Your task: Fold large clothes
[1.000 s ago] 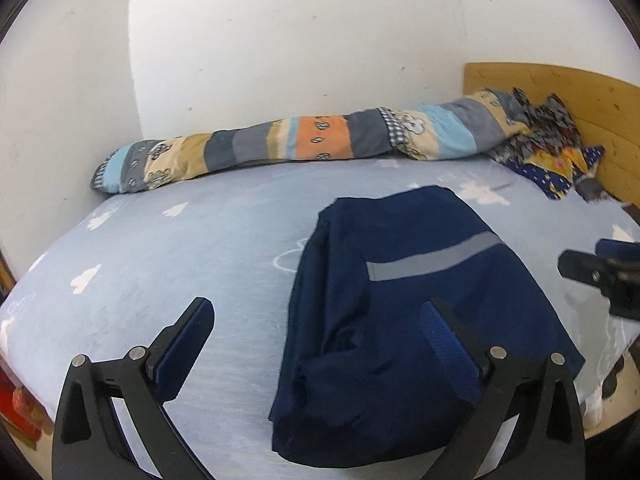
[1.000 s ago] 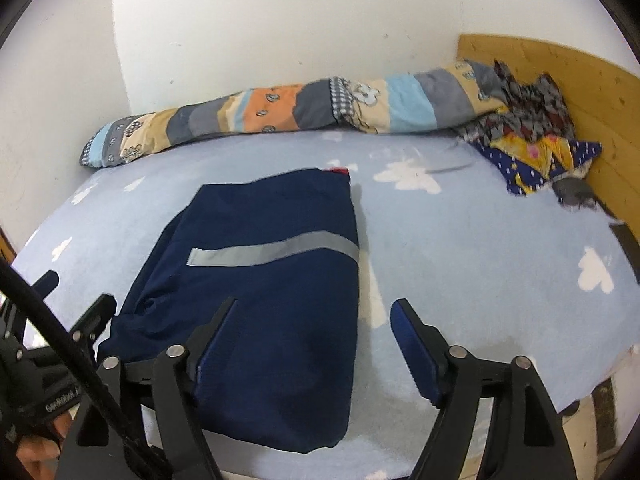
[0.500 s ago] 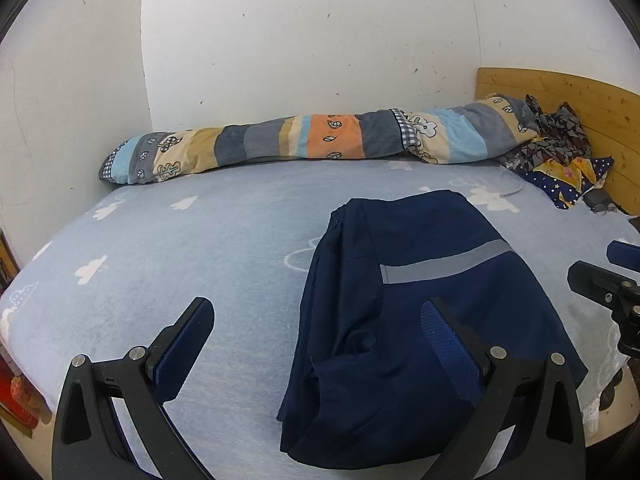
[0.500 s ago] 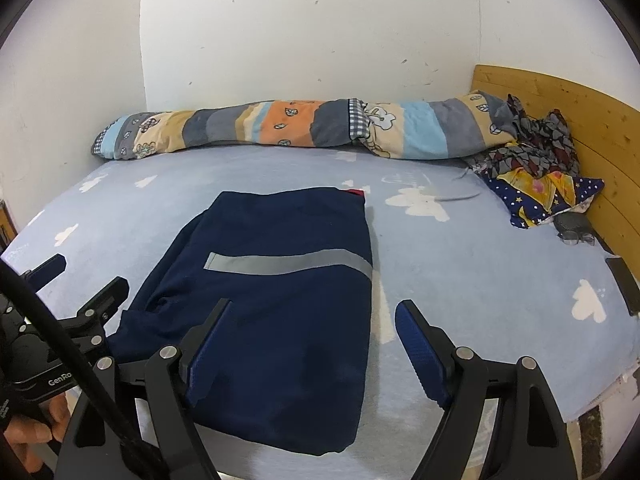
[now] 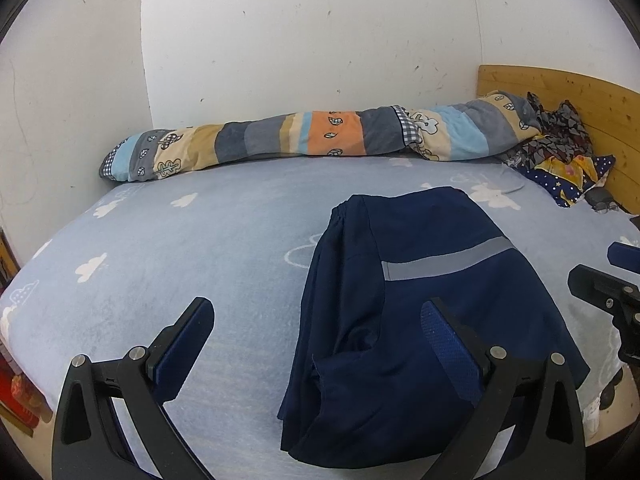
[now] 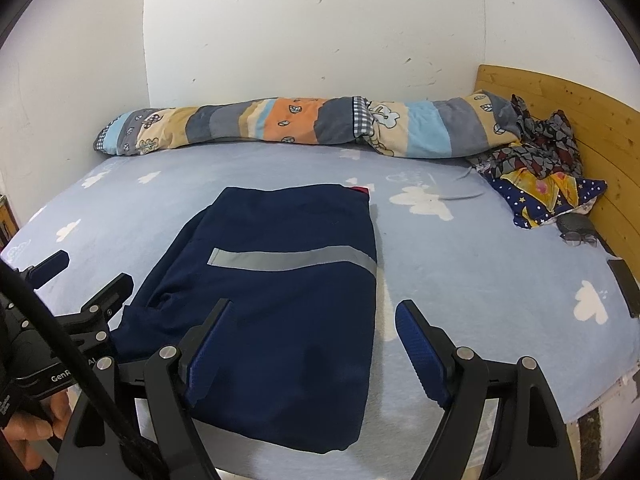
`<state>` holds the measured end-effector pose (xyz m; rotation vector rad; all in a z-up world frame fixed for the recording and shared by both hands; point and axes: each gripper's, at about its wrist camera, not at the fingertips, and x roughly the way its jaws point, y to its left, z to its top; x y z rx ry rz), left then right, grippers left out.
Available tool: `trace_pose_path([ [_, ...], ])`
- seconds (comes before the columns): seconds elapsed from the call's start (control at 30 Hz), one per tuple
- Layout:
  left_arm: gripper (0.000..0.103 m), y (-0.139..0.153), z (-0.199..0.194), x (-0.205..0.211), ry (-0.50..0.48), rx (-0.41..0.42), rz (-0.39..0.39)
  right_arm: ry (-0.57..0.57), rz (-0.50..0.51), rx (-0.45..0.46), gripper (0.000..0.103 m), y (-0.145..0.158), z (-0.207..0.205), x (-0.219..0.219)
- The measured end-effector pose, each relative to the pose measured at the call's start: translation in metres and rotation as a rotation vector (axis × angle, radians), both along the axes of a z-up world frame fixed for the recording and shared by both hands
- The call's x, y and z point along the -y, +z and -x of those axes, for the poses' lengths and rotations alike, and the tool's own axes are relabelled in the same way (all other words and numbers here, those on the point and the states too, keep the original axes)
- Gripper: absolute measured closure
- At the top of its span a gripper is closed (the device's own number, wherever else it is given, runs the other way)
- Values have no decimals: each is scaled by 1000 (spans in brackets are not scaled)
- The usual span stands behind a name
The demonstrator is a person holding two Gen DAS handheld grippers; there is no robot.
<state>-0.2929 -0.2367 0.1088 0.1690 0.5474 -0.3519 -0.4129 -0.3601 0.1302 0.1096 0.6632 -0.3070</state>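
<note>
A navy garment (image 5: 424, 304) (image 6: 280, 296) with a grey reflective stripe lies folded into a rough rectangle near the front edge of the bed. My left gripper (image 5: 316, 328) hovers open over the garment's left edge, nothing between its blue pads. Open as well, my right gripper (image 6: 312, 332) hangs above the garment's front right corner and touches nothing. In the left wrist view the right gripper's finger (image 5: 600, 288) shows at the right edge. The left gripper (image 6: 76, 292) and a hand (image 6: 36, 432) holding it appear at the right wrist view's lower left.
The bed has a light blue sheet (image 5: 180, 264) (image 6: 480, 264) with white clouds. A striped rolled quilt (image 5: 320, 140) (image 6: 304, 128) lies along the back wall. Patterned clothes (image 6: 544, 176) are piled against the wooden headboard (image 6: 592, 120), with glasses (image 6: 580, 236) and a dark phone (image 6: 628, 284) nearby.
Both views have rolled slightly and levelled out, so the garment sits a bit lower and straighter in frame. The garment itself has not moved, and both grippers stay open.
</note>
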Motion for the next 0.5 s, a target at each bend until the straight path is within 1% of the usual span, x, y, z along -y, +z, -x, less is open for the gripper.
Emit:
trace_pose_path([
  [0.2, 0, -1, -1, 2, -2, -6, -16, -6, -3, 6, 17, 0, 2, 0],
  [0.37, 0, -5, -4, 4, -6, -45, -36, -4, -1, 3, 17, 1, 3, 0],
  [0.43, 0, -3, -2, 4, 5, -33, -39, -7, 0, 6, 17, 2, 3, 1],
  [0.5, 0, -1, 1, 6, -5, -17, -48, -6, -4, 7, 17, 2, 3, 2],
])
